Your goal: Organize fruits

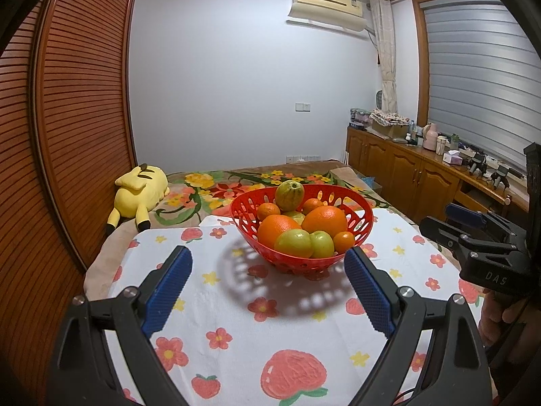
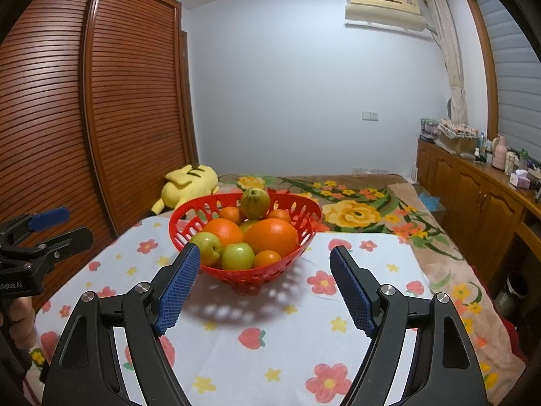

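A slatted wooden wardrobe (image 1: 77, 111) fills the left side of the room, and a bed (image 2: 372, 209) with a flowered blanket runs back toward the pale far wall. Along the right wall stands a low wooden cabinet (image 1: 405, 169) crowded with bottles, boxes and a tissue box, under a window with closed blinds (image 1: 480, 74); an air conditioner (image 1: 328, 6) hangs high beside the curtain. In front of the bed lies the surface (image 1: 236, 338), covered by a white cloth printed with strawberries and small flowers. A yellow plush toy (image 1: 138, 196) lies on the bed near the wardrobe, well apart from the fruit.

The red basket (image 1: 361, 223) with cut-out holes sits on the cloth toward its far edge, casting a dappled shadow in front. It holds all the fruit in sight: two large oranges (image 1: 324, 220) in the middle, green apples (image 1: 294, 243) at the near rim, small tangerines (image 1: 343, 241) tucked around them, and a green-yellow fruit (image 1: 289, 196) perched on top.

The left hand-held gripper (image 1: 268, 260) hovers just before the basket, its blue pads spread wide and holding nothing. The right hand-held gripper (image 2: 265, 260) is likewise spread wide and empty, its left pad overlapping the basket's near rim in view. Nothing stands between either one and the basket. Each appears at the edge of the other's view, with a hand (image 1: 500, 324) on its handle
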Demonstrator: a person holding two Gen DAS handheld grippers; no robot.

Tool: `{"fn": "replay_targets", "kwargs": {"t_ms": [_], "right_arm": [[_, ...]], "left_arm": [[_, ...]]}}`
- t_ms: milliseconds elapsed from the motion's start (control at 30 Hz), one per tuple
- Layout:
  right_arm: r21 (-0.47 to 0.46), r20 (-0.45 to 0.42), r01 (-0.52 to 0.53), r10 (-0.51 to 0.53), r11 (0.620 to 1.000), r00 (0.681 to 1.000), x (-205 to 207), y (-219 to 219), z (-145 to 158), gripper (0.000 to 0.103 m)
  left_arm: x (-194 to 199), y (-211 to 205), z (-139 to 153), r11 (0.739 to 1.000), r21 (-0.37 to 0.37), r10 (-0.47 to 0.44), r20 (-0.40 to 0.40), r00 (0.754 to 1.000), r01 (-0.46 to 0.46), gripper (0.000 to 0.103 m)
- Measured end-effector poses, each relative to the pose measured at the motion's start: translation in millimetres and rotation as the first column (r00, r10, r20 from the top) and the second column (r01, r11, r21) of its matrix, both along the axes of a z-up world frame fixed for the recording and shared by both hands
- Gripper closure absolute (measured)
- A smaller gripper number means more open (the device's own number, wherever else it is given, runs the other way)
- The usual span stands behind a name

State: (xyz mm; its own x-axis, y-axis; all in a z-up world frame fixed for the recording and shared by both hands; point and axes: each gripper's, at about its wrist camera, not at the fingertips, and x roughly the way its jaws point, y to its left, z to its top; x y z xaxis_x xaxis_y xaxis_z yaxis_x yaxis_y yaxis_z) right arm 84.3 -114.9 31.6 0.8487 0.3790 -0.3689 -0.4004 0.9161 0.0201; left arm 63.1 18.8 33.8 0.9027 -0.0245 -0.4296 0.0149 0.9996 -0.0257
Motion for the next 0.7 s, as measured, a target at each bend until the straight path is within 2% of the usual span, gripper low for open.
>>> {"fn": "replay_targets", "kwargs": {"t_ms": [700], "right_arm": [[0.001, 0.001, 0.000, 0.000, 1.000, 1.000, -0.6, 0.1, 0.0, 0.022]], "left_arm": [[-7.7, -4.4, 3.2, 1.000, -0.003, -0.006, 0.010, 1.000, 0.006, 0.010]]}}
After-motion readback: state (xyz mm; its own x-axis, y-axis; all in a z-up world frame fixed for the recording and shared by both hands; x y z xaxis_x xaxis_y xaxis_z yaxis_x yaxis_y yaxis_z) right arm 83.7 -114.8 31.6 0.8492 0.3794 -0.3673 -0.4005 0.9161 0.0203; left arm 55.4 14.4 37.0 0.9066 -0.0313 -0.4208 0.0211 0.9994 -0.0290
